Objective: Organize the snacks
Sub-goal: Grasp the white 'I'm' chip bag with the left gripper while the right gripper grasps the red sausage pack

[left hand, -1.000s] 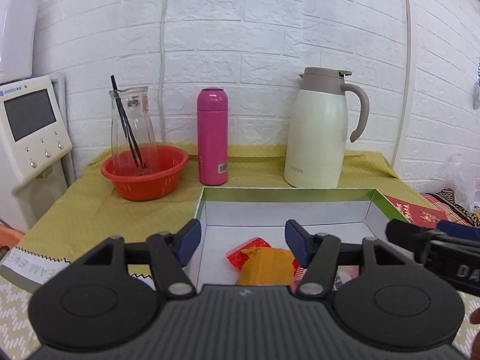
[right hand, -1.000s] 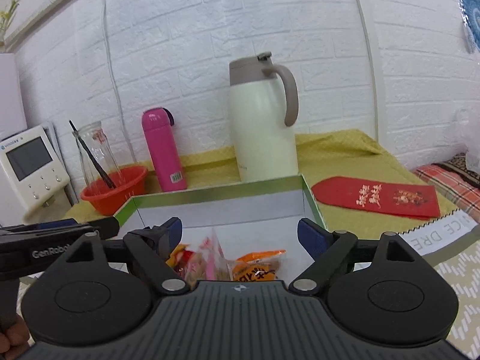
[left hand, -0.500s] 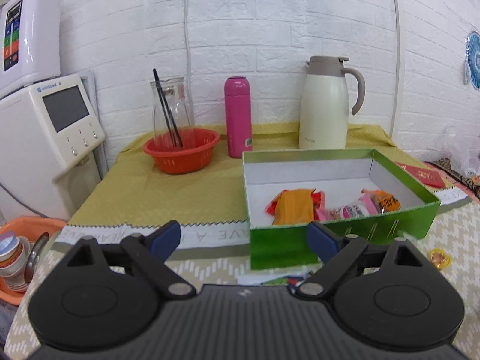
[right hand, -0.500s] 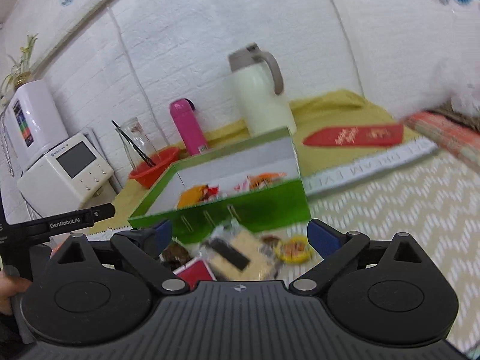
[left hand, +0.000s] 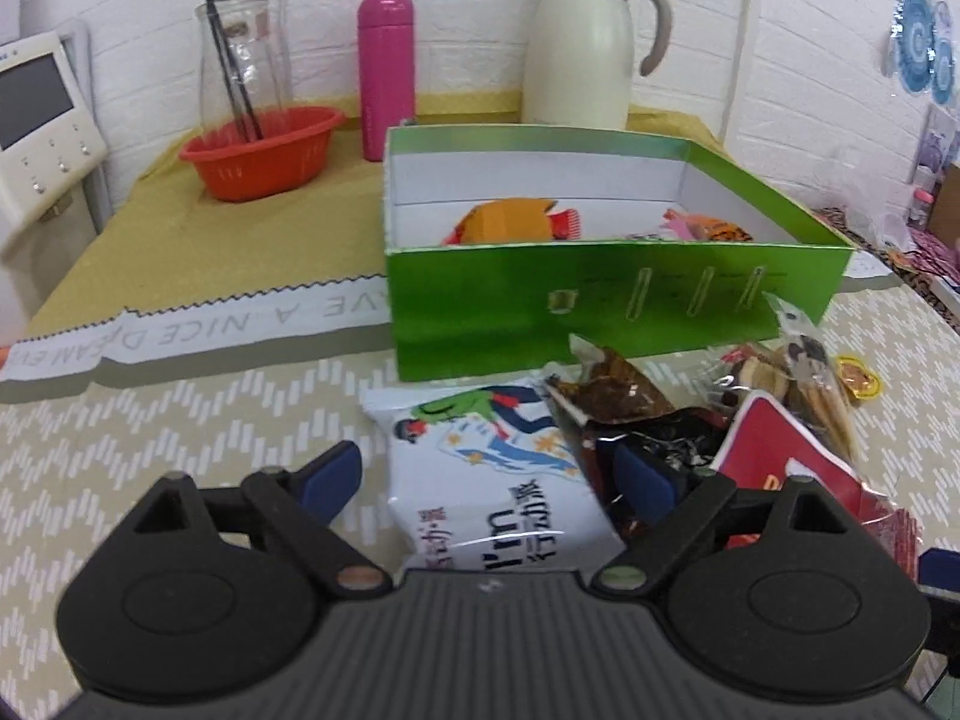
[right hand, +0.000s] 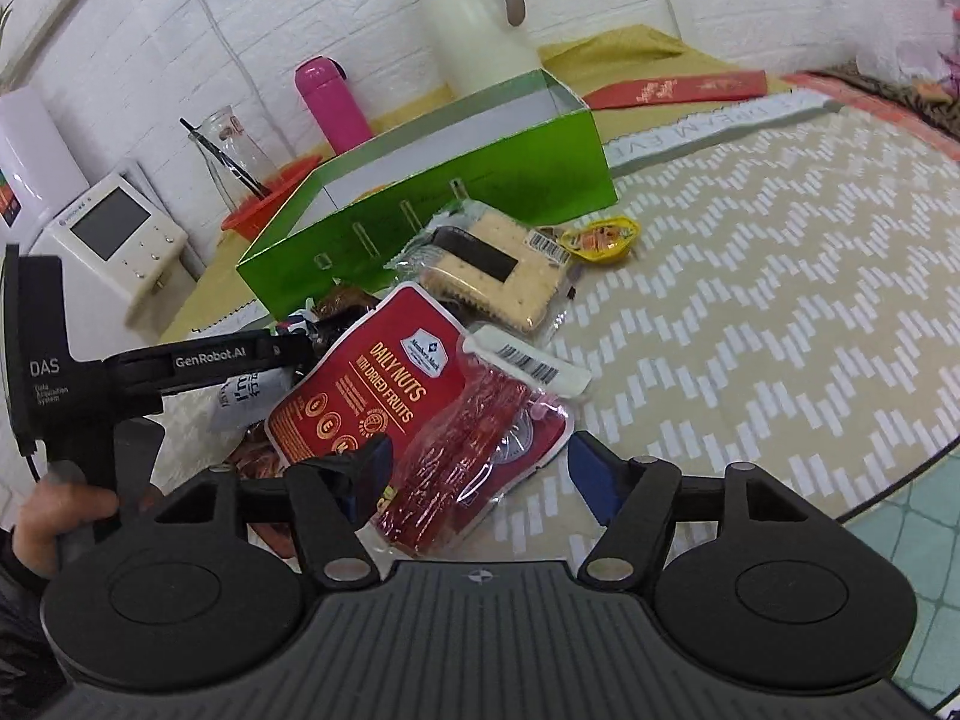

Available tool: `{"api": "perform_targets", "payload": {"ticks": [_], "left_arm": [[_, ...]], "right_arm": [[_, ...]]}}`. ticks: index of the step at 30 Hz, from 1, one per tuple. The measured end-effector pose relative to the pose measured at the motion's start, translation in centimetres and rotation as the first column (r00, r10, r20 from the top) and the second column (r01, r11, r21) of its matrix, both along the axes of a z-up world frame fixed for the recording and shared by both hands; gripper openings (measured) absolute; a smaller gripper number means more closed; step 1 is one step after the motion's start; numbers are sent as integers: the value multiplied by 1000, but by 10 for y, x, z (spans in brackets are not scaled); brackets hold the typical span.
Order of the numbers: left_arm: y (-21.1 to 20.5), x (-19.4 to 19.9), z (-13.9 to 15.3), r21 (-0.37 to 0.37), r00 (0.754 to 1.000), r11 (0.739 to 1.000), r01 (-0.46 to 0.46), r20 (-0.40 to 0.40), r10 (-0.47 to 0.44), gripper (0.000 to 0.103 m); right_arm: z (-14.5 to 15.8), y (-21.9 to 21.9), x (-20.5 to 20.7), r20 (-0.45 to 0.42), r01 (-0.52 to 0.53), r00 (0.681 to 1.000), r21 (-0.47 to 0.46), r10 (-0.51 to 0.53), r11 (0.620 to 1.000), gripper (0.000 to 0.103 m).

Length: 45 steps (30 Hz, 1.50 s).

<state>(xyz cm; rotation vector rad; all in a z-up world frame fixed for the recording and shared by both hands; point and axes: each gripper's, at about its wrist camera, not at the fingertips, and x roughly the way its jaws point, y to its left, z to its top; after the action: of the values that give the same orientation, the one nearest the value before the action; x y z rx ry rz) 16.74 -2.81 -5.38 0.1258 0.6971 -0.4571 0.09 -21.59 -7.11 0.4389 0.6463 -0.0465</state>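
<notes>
A green box (left hand: 612, 306) (right hand: 456, 192) stands on the table with several snack packs inside. In front of it lies a pile of snacks. My left gripper (left hand: 489, 480) is open, its fingers either side of a white snack bag (left hand: 492, 480) next to a dark brown pack (left hand: 618, 390). My right gripper (right hand: 480, 468) is open over a clear pack of red sticks (right hand: 468, 450), beside a red Daily Nuts bag (right hand: 372, 384). A cracker pack (right hand: 498, 270) and a small yellow cup (right hand: 603, 237) lie nearer the box.
A cream thermos jug (left hand: 591, 42), a pink bottle (left hand: 387, 72), a red bowl (left hand: 264, 150) and a glass carafe (left hand: 240, 60) stand at the back. A white appliance (left hand: 36, 132) is at the left. A red envelope (right hand: 678, 87) lies right of the box.
Both grippers have pulled back from over the box and come down low over the snack pile in front of it. Both stay open.
</notes>
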Motion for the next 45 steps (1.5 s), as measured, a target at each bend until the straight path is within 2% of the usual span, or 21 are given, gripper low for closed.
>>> {"api": "perform_targets", "payload": {"ticks": [3, 5, 6, 8, 11, 13, 17, 19, 22, 27, 29, 35, 39, 42, 43, 44, 45], "left_arm": [[-4, -8, -4, 3, 999, 1000, 18, 35, -18, 91], [0, -7, -4, -17, 1000, 1000, 13, 10, -13, 90], [4, -7, -5, -38, 1000, 999, 10, -2, -10, 87], [10, -9, -7, -76, 1000, 997, 0, -25, -2, 84], [13, -14, -6, -81, 1000, 997, -10, -23, 8, 81], [14, -17, -5, -83, 1000, 996, -23, -21, 21, 79], [26, -24, -4, -97, 998, 994, -48, -32, 45, 76], [33, -28, -2, -116, 998, 992, -59, -39, 54, 73], [46, -35, 0, -150, 997, 986, -75, -42, 70, 66], [59, -45, 1, -128, 992, 984, -126, -29, 124, 62], [64, -52, 3, -141, 991, 981, -132, -25, 130, 61], [60, -71, 26, -138, 987, 979, -151, 28, 157, 61], [49, -83, 34, -125, 979, 974, -191, 46, 198, 61], [40, -92, 34, -101, 980, 977, -187, 56, 193, 61], [37, -96, 34, -94, 980, 978, -185, 61, 191, 61], [34, -98, 35, -86, 980, 979, -184, 63, 190, 61], [32, -99, 35, -82, 980, 980, -183, 65, 188, 61]], "right_arm": [[-1, 10, 4, 0, -23, 1000, -67, 23, 997, 103], [-1, 15, 2, 1, -31, 1000, -139, 31, 990, 102], [-1, 15, 0, 6, -31, 999, -151, 33, 988, 94], [-1, 13, -2, 1, -14, 1000, -161, 15, 987, 90], [0, 13, -8, 13, 16, 1000, -190, -14, 982, 89], [0, 16, -9, 18, 1, 1000, -217, 3, 976, 77], [1, 19, -9, 24, -49, 998, -238, 56, 970, 69], [1, 16, -11, 24, -73, 996, -225, 81, 972, 62], [4, 13, -16, 28, -80, 996, -225, 88, 971, 58], [7, 5, -32, 56, -61, 996, -216, 75, 974, 53], [12, 3, -38, 88, -53, 993, -214, 73, 975, 53], [28, 9, -42, 170, -79, 977, -253, 125, 964, 52], [29, 18, -36, 183, -83, 973, -281, 138, 956, 51], [27, 19, -31, 172, -111, 973, -248, 156, 962, 48], [26, 18, -31, 167, -118, 973, -238, 160, 964, 41], [26, 18, -31, 162, -120, 974, -233, 160, 965, 40], [26, 18, -31, 163, -119, 974, -232, 159, 965, 9]]}}
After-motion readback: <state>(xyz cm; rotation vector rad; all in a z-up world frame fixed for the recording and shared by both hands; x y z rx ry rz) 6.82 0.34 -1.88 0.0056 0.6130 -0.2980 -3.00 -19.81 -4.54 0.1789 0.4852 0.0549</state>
